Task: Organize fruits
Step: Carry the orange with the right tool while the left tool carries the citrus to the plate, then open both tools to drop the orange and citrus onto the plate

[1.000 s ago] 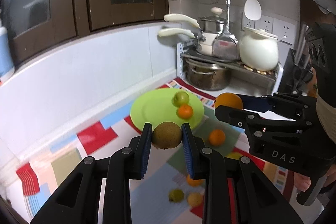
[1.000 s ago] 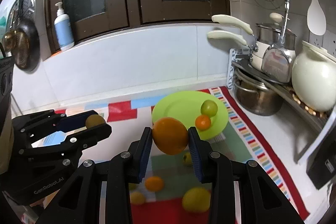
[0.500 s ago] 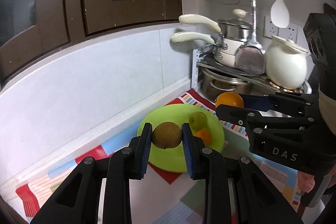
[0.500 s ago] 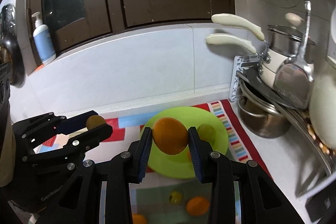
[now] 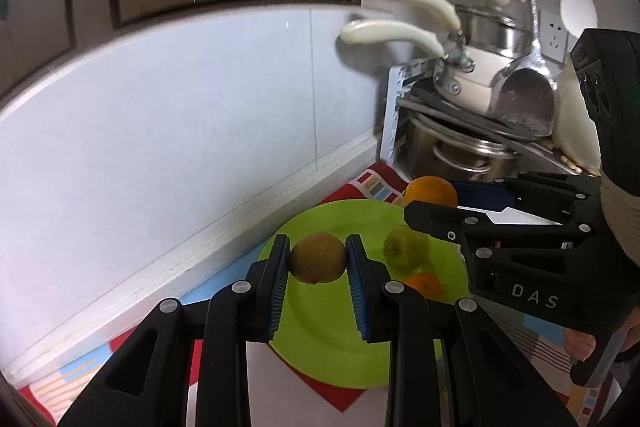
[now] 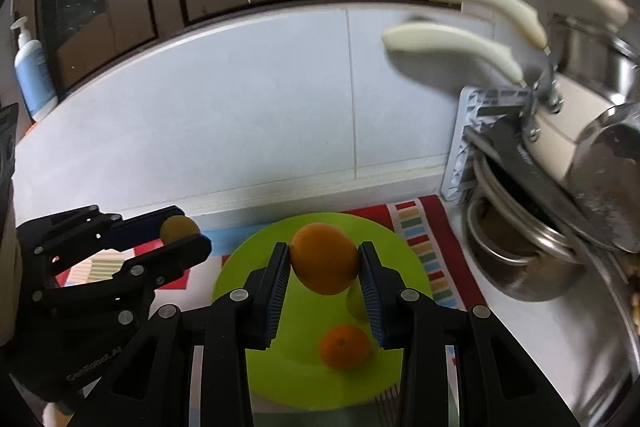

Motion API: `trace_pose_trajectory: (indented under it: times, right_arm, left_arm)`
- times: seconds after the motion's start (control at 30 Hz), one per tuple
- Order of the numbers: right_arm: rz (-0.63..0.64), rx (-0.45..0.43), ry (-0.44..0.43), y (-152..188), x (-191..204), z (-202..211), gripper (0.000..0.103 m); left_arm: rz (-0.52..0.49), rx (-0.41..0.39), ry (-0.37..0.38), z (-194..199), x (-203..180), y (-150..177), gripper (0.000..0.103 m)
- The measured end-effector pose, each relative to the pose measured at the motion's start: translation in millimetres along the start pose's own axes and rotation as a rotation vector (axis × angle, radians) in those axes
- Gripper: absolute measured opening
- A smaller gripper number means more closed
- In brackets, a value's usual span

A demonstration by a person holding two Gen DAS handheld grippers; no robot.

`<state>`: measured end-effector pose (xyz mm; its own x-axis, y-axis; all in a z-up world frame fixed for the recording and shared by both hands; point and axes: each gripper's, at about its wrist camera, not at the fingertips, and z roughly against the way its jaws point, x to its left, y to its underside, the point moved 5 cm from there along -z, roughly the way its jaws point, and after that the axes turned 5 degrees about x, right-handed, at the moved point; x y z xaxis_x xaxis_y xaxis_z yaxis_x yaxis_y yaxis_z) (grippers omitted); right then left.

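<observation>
The left claw (image 5: 318, 267) was clenched on a brown kiwi (image 5: 317, 257), held in the air above the near part of a lime-green plate (image 5: 332, 343). The right claw (image 6: 324, 267) gripped a large orange (image 6: 324, 257) over the same plate. On the plate lay a green apple (image 5: 405, 247) and, just beside it, a small tangerine (image 6: 344, 346). The plate sat on a colourful patterned mat (image 6: 424, 247) on the desk, near stacked steel pots (image 6: 524, 251) on the right.
</observation>
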<state>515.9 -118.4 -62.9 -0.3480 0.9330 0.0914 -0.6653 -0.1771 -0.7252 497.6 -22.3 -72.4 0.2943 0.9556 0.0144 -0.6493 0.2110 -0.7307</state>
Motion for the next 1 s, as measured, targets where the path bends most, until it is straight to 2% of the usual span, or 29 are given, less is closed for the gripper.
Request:
trace_pose_trajectory:
  times: [0.23, 0.47, 0.5, 0.57, 0.73, 1.0]
  right_arm:
    - [0.003, 0.034, -0.012, -0.7, -10.8, -37.4, 0.036]
    - [0.008, 0.055, -0.017, 2.1, -12.7, -54.8, 0.036]
    - [0.008, 0.054, -0.016, 2.1, -13.1, -56.2, 0.036]
    - [-0.001, 0.051, -0.006, 0.7, -14.7, -57.6, 0.037]
    - [-0.012, 0.041, 0.002, -1.1, -16.4, -50.4, 0.038]
    - [0.007, -0.019, 0.018, 3.6, -6.0, -7.5, 0.040]
  left_arm:
    - [0.007, 0.041, 0.012, -39.3, 6.1, 2.9, 0.029]
    - [0.018, 0.060, 0.020, -59.0, 8.3, 5.9, 0.029]
    - [0.020, 0.055, 0.015, -59.8, 8.8, 5.6, 0.033]
    - [0.025, 0.048, 0.001, -59.1, 10.9, 5.1, 0.039]
    - [0.028, 0.043, -0.015, -47.6, 13.8, 5.5, 0.039]
    - [0.008, 0.007, -0.033, -1.2, 10.0, 7.4, 0.044]
